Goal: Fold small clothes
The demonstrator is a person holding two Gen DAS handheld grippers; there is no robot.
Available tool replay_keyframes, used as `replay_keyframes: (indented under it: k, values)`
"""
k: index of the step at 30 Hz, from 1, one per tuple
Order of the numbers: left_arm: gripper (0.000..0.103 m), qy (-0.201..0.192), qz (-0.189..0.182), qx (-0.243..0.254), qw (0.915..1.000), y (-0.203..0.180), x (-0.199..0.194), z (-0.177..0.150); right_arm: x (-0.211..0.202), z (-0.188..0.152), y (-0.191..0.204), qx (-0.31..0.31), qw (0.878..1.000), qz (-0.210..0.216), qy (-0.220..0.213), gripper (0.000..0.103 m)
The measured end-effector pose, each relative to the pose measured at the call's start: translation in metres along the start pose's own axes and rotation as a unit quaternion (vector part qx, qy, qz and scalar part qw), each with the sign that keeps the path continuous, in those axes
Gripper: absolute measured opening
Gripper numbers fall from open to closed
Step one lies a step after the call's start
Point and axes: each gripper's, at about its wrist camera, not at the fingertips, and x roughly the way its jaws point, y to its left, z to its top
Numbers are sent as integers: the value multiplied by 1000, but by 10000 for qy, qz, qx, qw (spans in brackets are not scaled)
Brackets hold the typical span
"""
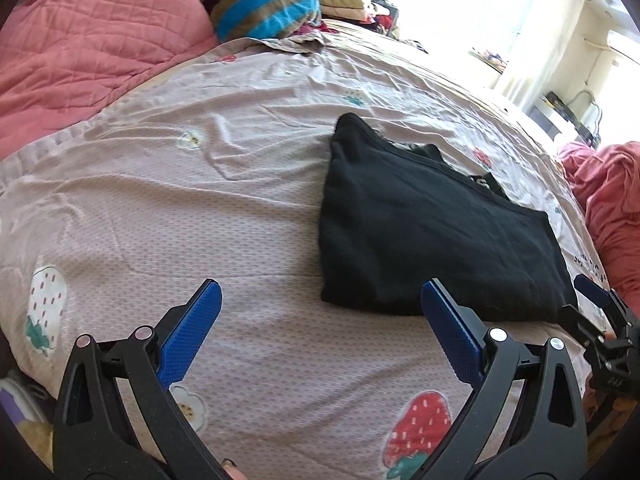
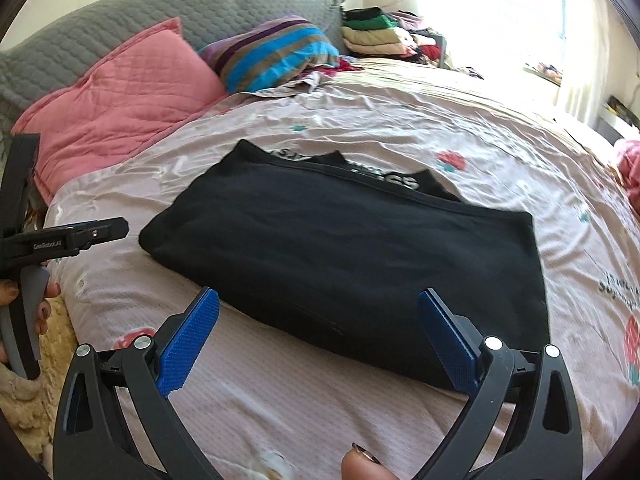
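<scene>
A black garment (image 1: pixel 432 232) lies folded into a flat rectangle on the strawberry-print bedsheet (image 1: pixel 200 208); white lettering shows on its far edge in the right wrist view (image 2: pixel 344 240). My left gripper (image 1: pixel 320 312) is open and empty, above the sheet just left of the garment's near left corner. My right gripper (image 2: pixel 318 316) is open and empty, its jaws spread at the garment's near edge. The right gripper also shows at the right edge of the left wrist view (image 1: pixel 604 320), and the left gripper at the left edge of the right wrist view (image 2: pixel 64 236).
A pink quilted pillow (image 2: pixel 120 92), a grey pillow (image 2: pixel 160 16) and a striped pillow (image 2: pixel 276 52) lie at the head of the bed. Stacked folded clothes (image 2: pixel 376 36) sit at the far corner. A pink cloth (image 1: pixel 612 200) is bunched at the right.
</scene>
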Motion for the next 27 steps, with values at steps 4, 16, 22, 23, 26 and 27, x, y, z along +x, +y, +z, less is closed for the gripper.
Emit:
replay_keyframes:
  k: [4,16,22,23,26,27]
  values:
    - [94,-19,39,-133,9999,10,-1,1,9,5,15,-124,9998,122,39,98]
    - [94,-96,236,-477,9985,39,-1,9,32,17,55,-643,9977,221,56,99]
    - [94,-128,372,-487,9980,44,2,13,46,16,69,-885,9959,167,112,99]
    - [94,-123,380,-487,9980,44,4,13,48,16,70,-920,9956,148,118,99]
    - [94,-81,422,-474,9980,45,9,15,55,15,76,-1083,9940,63,137,99]
    - [94,-70,446,-464,9979,45,12,16,57,14,78,-1143,9933,21,144,99]
